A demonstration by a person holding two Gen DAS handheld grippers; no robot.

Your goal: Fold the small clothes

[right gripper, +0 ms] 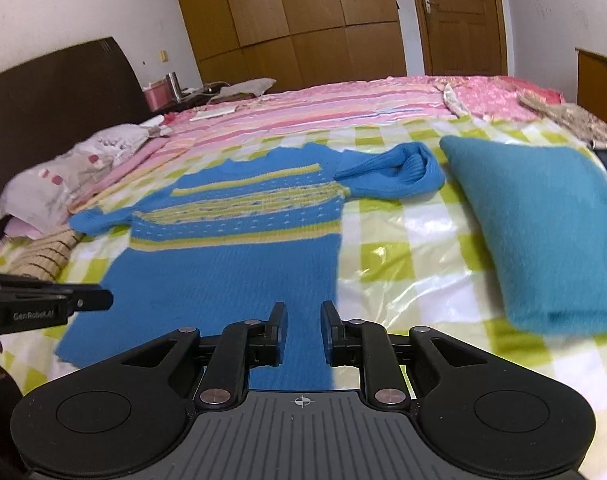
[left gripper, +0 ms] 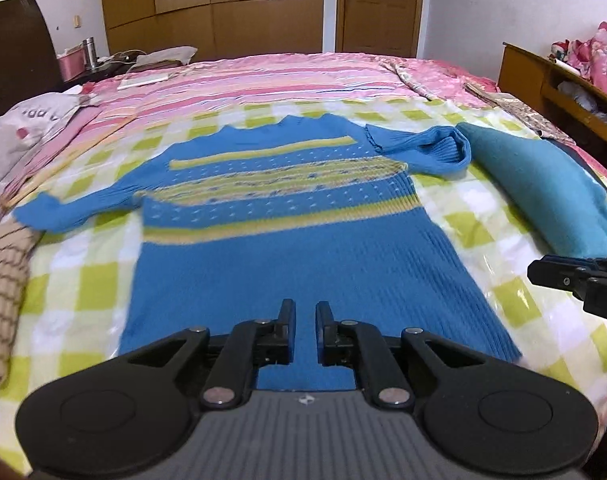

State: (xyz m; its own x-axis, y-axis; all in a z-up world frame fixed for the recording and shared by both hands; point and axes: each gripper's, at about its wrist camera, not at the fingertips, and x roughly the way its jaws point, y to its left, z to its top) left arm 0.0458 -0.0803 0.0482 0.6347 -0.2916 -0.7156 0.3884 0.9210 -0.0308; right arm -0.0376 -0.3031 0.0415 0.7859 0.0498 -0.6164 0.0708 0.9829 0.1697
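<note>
The blue knitted sweater (left gripper: 303, 248) lies face up and spread flat on the bed (left gripper: 503, 292), over a green-and-white checked cover with a glossy plastic sheet, its hem nearest the grippers and its neck pointing to 12 o'clock. It seems laid out this way so that both sides can be reached for folding. The sleeve toward 9 o'clock (left gripper: 63, 212) stretches out flat, while the sleeve toward 2 o'clock (left gripper: 427, 148) is bunched and doubled back on itself, so it will probably need straightening or tucking in first.

The left gripper (left gripper: 305, 334) hovers above the hem, its jaws a narrow gap apart with nothing between them. The right gripper (right gripper: 303, 334) hangs over the sweater's right hem edge, its jaws slightly wider apart and likewise empty. Neither touches the cloth, which suggests that the fold is not yet begun.

At 3 o'clock from the sweater a teal folded garment (right gripper: 543, 232) rests apart, likely a finished piece set aside. A beige striped cloth (left gripper: 3, 292) lies at 9 o'clock, perhaps waiting.
</note>
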